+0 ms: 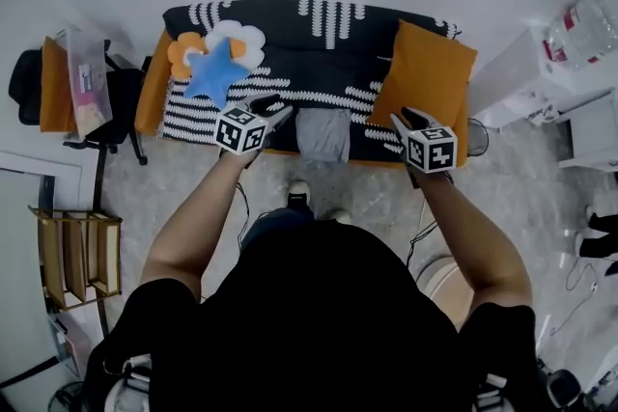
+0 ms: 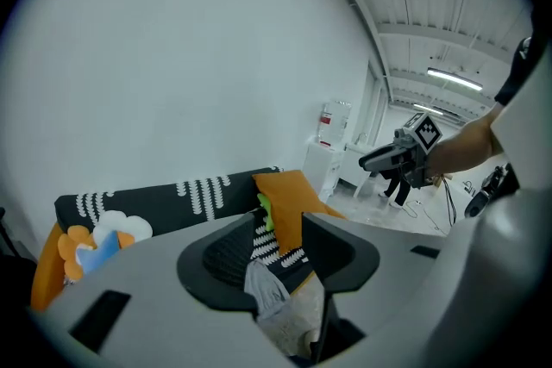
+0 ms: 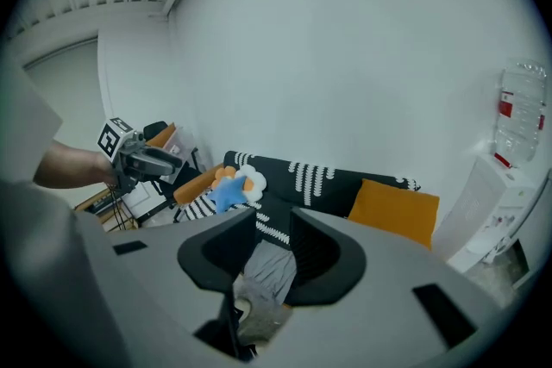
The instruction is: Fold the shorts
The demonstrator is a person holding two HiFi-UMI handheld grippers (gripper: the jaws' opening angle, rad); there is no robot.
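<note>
Both jaw pairs gape empty, left gripper (image 1: pixel 273 107) and right gripper (image 1: pixel 406 122); grey shorts (image 1: pixel 323 135) lying loose at the front edge of the sofa (image 1: pixel 290 43) might slide off

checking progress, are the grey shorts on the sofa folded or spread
Folded: the shorts lie as one compact block on the sofa, no separate legs showing.

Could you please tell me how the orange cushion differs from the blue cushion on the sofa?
The orange cushion is rectangular; the blue cushion is star-shaped. The orange cushion is larger than the blue cushion. In the head view, the orange cushion lies right of the grey shorts, the blue cushion left of them, overlapping a flower-shaped cushion. Both rest on the patterned sofa.
</note>
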